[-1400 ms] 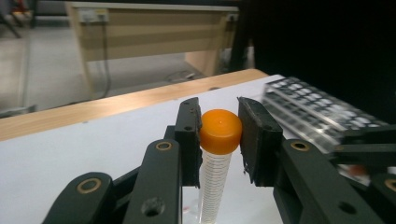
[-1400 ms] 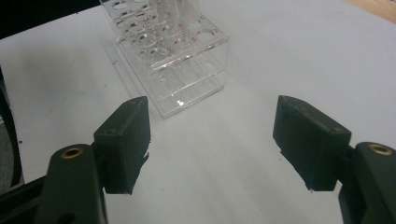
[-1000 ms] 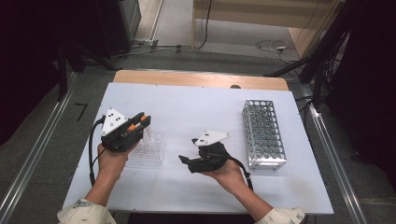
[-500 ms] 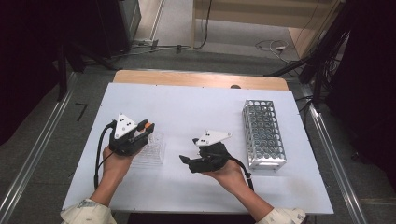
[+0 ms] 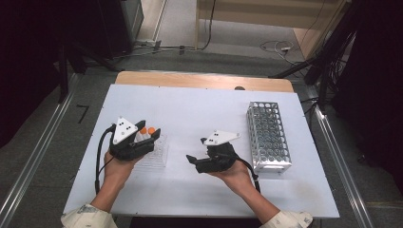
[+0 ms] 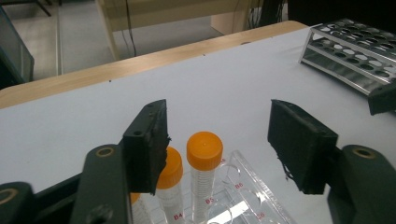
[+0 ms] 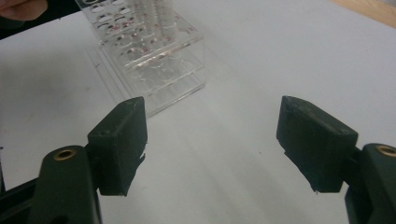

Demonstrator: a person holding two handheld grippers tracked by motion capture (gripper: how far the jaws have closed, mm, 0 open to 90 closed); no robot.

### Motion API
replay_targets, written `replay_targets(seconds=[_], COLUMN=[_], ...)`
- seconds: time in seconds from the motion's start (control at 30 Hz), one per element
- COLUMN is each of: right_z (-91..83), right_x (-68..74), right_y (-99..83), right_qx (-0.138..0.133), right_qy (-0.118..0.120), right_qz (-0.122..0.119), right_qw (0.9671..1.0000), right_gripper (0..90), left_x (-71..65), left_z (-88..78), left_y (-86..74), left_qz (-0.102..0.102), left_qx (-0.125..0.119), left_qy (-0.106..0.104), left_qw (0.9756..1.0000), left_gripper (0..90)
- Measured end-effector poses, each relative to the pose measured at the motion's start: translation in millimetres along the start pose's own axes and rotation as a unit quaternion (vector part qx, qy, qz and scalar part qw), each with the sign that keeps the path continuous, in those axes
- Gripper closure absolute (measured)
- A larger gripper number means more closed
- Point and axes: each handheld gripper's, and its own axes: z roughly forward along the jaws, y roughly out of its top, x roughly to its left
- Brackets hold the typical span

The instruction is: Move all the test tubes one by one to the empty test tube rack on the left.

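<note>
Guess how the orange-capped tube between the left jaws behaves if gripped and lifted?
The tube looks like thin clear plastic, so probably light and stiff. Its smooth round wall may slip or twist between flat pads. Standing upright in the clear rack, it should lift straight out; laid down, it would likely roll.

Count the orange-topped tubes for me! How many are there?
2 for sure: one tube upright between the left gripper's fingers, one tube half behind the left finger. An orange bit lower left may be a third.
</note>
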Motion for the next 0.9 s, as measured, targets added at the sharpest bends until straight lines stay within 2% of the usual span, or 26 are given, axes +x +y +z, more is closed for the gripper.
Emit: replay_targets(seconds=[0.1, 0.23, 0.47, 0.57, 0.9], right_z=[-3.5, -12.3, -33.8, -44.5, -78.9], right_x=[-6.2, -14.4, -29.2, -35.5, -51.3], right_y=[-2.4, -5.2, -11.3, -15.9, -35.7], right_qx=[-0.004, -0.014, -0.031, -0.035, -0.046], right_qy=[-0.009, -0.022, -0.047, -0.057, -0.085], right_qz=[0.006, 0.019, 0.038, 0.048, 0.068], right_qw=[0.9999, 0.9995, 0.9977, 0.9966, 0.9930], right_gripper=[21.4, 20.8, 20.2, 20.1, 19.6], left_x=[0.3, 1.9, 4.4, 4.4, 5.8], left_z=[-0.9, -5.2, -20.8, -28.2, -44.5], left_y=[-1.6, -4.8, -6.8, -10.8, -28.1], left_qz=[-0.008, -0.021, -0.037, -0.039, -0.039], left_qx=[0.005, 0.006, -0.012, -0.015, -0.011], left_qy=[-0.007, -0.011, -0.001, 0.009, 0.022], left_qw=[0.9999, 0.9997, 0.9993, 0.9991, 0.9989], left_gripper=[30.8, 28.4, 27.2, 26.0, 25.8])
